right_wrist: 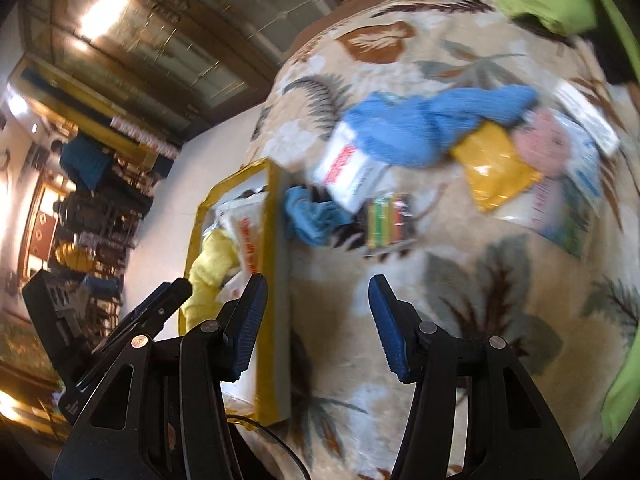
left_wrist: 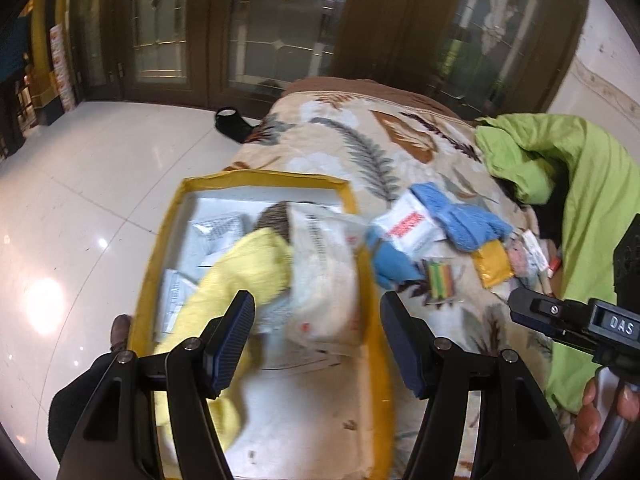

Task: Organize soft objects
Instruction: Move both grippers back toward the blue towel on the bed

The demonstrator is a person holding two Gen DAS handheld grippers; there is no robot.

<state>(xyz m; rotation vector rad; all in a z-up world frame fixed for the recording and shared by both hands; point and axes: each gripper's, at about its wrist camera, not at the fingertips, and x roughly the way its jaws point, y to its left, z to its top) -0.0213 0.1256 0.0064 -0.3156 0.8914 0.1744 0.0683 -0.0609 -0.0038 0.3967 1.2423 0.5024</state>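
The left gripper (left_wrist: 318, 344) hangs over a yellow-rimmed box (left_wrist: 372, 280), its jaws spread wide with nothing between them. Just ahead of its left finger, inside the box, lies a yellow cloth (left_wrist: 244, 272); ahead of the gap between the fingers a white plastic-wrapped packet (left_wrist: 324, 276) rests against the box's right wall. Beyond the right finger, outside the box on the leaf-patterned blanket (left_wrist: 352, 132), lie a blue knitted cloth (left_wrist: 460, 220), a white packet with red print (left_wrist: 408, 228), a small striped item (left_wrist: 440, 284) and a yellow pouch (left_wrist: 492, 264). A green garment (left_wrist: 592, 184) lies farther right.

The right gripper (right_wrist: 318, 320) is likewise wide open and holds nothing, poised above the blanket (right_wrist: 460, 280). The box (right_wrist: 276, 280) stands just left of its left finger. Well ahead of its fingers lie the blue knitted cloth (right_wrist: 420, 128), the white packet with red print (right_wrist: 348, 168), the striped item (right_wrist: 388, 220), the yellow pouch (right_wrist: 492, 168) and a pink soft thing (right_wrist: 540, 140), blurred.
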